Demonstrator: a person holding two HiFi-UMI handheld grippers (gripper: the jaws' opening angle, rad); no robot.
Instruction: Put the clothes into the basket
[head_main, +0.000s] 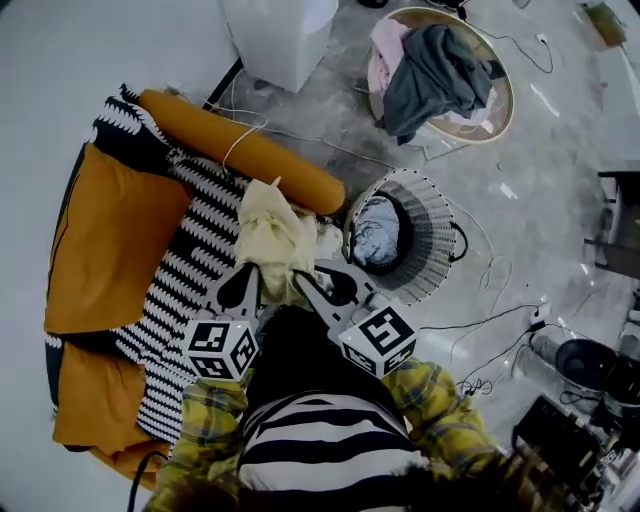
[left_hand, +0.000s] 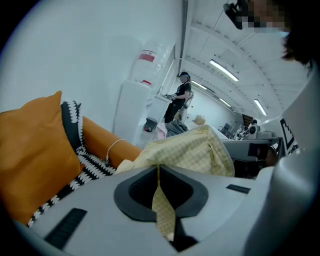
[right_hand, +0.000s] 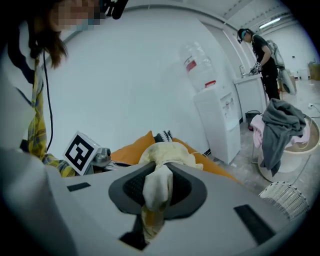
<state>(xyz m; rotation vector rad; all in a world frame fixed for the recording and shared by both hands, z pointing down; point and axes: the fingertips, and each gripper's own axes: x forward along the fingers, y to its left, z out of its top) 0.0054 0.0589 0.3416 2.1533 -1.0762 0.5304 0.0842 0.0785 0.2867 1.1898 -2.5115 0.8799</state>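
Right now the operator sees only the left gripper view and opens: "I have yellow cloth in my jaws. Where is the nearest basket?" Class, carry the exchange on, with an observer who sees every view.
Observer: A white wire basket stands on the floor, just beyond the right hand-held gripper in the head view.
Operator: Is it empty?
Observer: No, a pale blue-grey garment lies inside it.
Operator: And what is the right hand-held gripper doing?
Observer: It is shut on the same yellow garment, with a bunch of the cloth pinched between its jaws.
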